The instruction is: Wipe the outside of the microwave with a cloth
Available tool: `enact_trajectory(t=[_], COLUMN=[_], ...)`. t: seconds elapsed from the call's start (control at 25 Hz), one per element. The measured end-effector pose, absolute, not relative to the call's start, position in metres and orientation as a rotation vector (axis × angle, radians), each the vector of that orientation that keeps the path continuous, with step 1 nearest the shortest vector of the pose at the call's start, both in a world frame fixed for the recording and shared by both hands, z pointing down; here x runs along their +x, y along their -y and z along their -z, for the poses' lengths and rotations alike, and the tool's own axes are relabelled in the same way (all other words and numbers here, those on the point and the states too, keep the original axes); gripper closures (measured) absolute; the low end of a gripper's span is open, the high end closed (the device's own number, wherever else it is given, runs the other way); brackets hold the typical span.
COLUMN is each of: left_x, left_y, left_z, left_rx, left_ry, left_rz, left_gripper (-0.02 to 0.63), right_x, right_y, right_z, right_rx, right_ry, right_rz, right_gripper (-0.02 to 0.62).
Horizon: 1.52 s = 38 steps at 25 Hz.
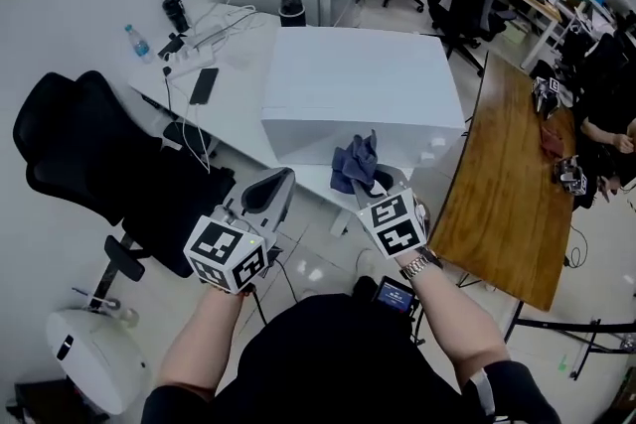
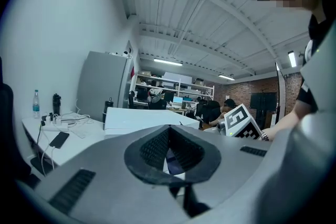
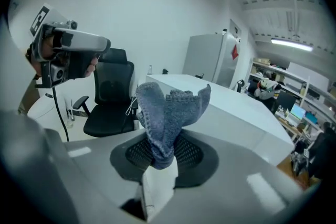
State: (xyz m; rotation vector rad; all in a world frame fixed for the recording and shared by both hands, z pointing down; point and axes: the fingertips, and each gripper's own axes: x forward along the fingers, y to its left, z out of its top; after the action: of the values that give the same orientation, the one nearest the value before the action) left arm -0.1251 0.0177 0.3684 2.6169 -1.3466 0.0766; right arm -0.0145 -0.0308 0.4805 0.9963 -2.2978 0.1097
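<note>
**Head view.** My right gripper [image 1: 381, 182] pinches a blue cloth [image 1: 355, 164] by its gathered middle. The loose folds stand up in front of the near face of the microwave [image 1: 363, 89], a plain white box on the white table [image 1: 234, 104]. From here I cannot tell whether cloth and box touch. My left gripper [image 1: 270, 186] sits beside the right one, low at the table's near edge, carrying nothing.

**Left gripper view.** The jaws are pressed together with nothing between them, and the microwave [image 2: 147, 118] shows beyond, apart from them. I judge this hand is best used to steady the box, or else kept out of the wiping path.

**Right gripper view.** The jaws stand narrow, clamped on the cloth [image 3: 167, 113], which sprouts upward in a bunch with the microwave [image 3: 236, 107] lying past it. As far as I can judge, wiping is not yet under way. To do it well I would tip the gripper so the free folds — not the hard jaw tips — meet the panel. I would then press lightly and draw long overlapping strokes along one face before turning to the next. The bunch is small, so the risks are plastic scraping the casing or the cloth slipping out.
</note>
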Motion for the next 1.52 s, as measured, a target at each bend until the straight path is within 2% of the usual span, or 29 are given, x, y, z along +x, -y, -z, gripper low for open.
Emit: enact_trajectory(t=[0.36,0.72,1.12,1.52], left_x=[-0.202,-0.253,-0.279,-0.272], left_y=[-0.040,-0.046,-0.047,-0.040], left_z=[-0.372,-0.377,-0.382,-0.385], left_rx=[2.529,2.465,2.425,2.451], left_ry=[1.499,1.594,1.638,1.590], left_rz=[-0.085,-0.095,-0.119,-0.120], left_gripper=[0.601,0.601,0.601,0.601], right_x=[-0.121,-0.182,-0.197,-0.181], right_y=[0.036,0.057,0.090,0.099], right_z=[-0.497,-0.522,-0.539,-0.540], right_rx=[0.821,0.754,0.801,0.874], right_ry=[2.332,2.316,2.281,2.247], right_rz=[0.005,0.031,-0.048,-0.084], right_gripper=[0.514,0.514,0.514,0.514])
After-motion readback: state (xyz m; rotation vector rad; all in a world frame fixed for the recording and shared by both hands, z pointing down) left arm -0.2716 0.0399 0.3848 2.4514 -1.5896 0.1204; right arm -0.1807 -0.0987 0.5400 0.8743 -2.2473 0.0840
